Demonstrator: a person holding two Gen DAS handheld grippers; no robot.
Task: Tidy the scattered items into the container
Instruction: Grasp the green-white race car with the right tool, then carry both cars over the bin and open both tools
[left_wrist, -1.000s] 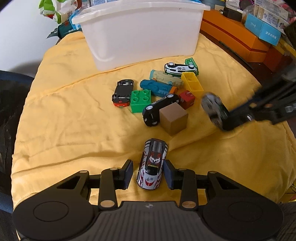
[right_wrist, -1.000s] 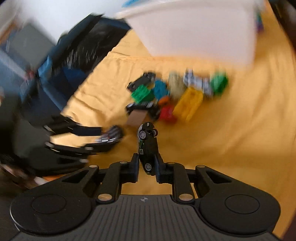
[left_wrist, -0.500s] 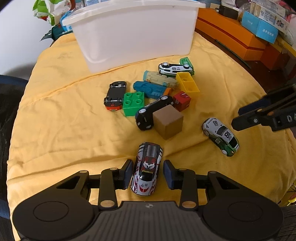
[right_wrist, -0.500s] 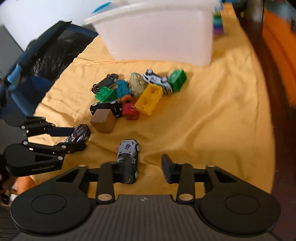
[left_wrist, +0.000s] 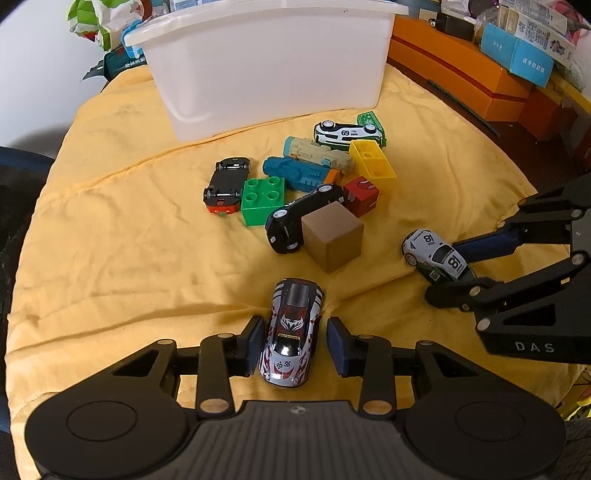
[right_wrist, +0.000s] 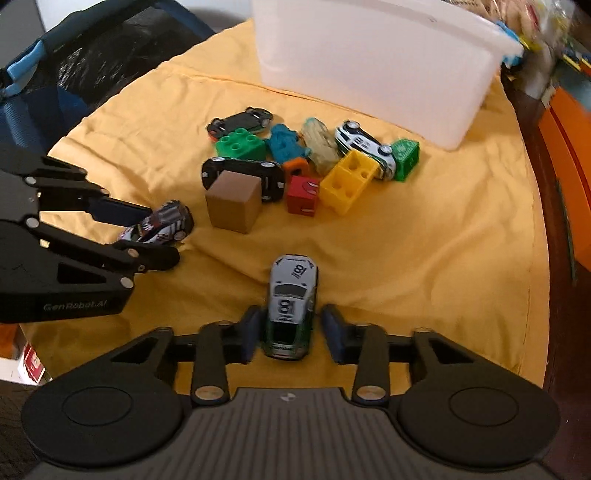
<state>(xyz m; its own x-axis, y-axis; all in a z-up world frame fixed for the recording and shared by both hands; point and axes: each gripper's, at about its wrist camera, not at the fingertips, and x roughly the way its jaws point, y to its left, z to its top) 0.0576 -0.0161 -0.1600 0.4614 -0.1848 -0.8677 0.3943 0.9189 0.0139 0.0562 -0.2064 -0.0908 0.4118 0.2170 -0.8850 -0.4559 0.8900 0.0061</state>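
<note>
Left gripper (left_wrist: 291, 341) closing narrowly about silver flame-painted toy car (left_wrist: 291, 332), right gripper (right_wrist: 290, 328) likewise about white-and-green number 18 car (right_wrist: 290, 304), pads apparently not yet pressing.

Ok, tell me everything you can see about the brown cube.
The brown cube is a plain, matte block, wood by its look, with no markings. It rests on the yellow cloth at the near edge of the toy pile, turned corner-on. The black toy car leans against one side; neither gripper touches it.
</note>
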